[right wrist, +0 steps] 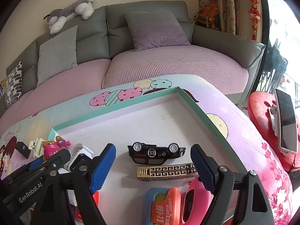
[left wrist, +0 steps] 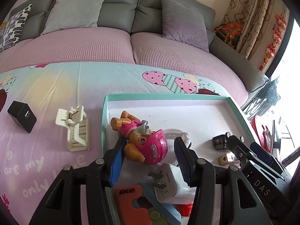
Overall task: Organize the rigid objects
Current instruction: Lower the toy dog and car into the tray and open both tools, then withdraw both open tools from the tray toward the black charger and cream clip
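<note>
A shallow teal-rimmed box (left wrist: pixel 131 95) (right wrist: pixel 116 108) with a white floor lies on the table. My left gripper (left wrist: pixel 148 154) is open, its blue pads either side of a pink-helmeted puppy toy (left wrist: pixel 144 142) that lies in the box; the pads do not visibly touch it. My right gripper (right wrist: pixel 152 166) is open over a black toy car (right wrist: pixel 156 152) lying upside down and a gold patterned lighter (right wrist: pixel 166 171). A white plug adapter (left wrist: pixel 168 185) lies below the puppy. Outside the box lie a white clip (left wrist: pixel 76 131) and a black charger cube (left wrist: pixel 22 116).
An orange tool (left wrist: pixel 129 200) (right wrist: pixel 165 208) and a pink object (right wrist: pixel 195 198) lie at the box's near end. A grey sofa with pink cover (left wrist: pixel 112 43) stands behind the table. A red stool (right wrist: pixel 266 123) with a phone (right wrist: pixel 286 123) stands at the right.
</note>
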A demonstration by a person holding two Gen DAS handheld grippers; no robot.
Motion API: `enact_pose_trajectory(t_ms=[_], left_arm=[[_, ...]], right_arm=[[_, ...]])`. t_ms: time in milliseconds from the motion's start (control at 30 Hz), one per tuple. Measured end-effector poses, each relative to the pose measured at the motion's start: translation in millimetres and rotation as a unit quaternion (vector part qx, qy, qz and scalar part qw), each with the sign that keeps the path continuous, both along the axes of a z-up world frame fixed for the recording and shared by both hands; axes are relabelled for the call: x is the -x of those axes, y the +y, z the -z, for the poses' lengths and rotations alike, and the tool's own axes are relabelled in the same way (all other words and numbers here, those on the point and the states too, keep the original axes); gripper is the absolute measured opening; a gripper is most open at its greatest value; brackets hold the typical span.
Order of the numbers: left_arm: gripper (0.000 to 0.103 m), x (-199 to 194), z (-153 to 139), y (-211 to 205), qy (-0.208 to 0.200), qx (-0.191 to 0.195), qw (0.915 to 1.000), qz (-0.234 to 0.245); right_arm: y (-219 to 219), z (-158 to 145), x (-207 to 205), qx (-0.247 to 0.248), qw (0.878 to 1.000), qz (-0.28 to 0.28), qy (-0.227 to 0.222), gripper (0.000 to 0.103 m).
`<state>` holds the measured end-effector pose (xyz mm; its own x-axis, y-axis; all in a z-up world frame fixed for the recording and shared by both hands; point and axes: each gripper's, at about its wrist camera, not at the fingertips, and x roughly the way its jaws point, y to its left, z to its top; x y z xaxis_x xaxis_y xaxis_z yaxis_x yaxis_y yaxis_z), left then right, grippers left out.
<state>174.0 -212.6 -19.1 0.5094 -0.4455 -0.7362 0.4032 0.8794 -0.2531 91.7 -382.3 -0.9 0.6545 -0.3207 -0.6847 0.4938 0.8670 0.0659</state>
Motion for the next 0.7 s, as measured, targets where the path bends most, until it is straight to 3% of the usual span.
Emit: enact_pose_trajectory(t_ms=[100, 233, 500, 600, 700], left_arm=[[0.071, -1, -2, 3, 0.001, 0.005, 1.0, -0.003], [0.074, -3, -4, 8, 0.001, 0.012, 0.9999, -0.013], [0.079, -2, -11, 11, -0.008, 0.014, 0.9998, -0.015], [0.091, -2, -14, 15, -0.012, 0.017, 0.9996, -0.021], [0.092, -2, -20, 20, -0.019, 0.021, 0.9992, -0.027]], right_arm=[[1, -1, 0, 0.003, 1.0, 0.001, -0.002, 0.093], [0, -2, 1, 0.005, 1.0, 0.006, -0.005, 0.1], [-4, -3, 3, 0.0, 1.0, 0.017, -0.011, 0.103], [-7, -4, 5, -0.002, 1.0, 0.021, -0.015, 0.103], [-8, -5, 6, -0.002, 1.0, 0.023, -0.021, 0.103]])
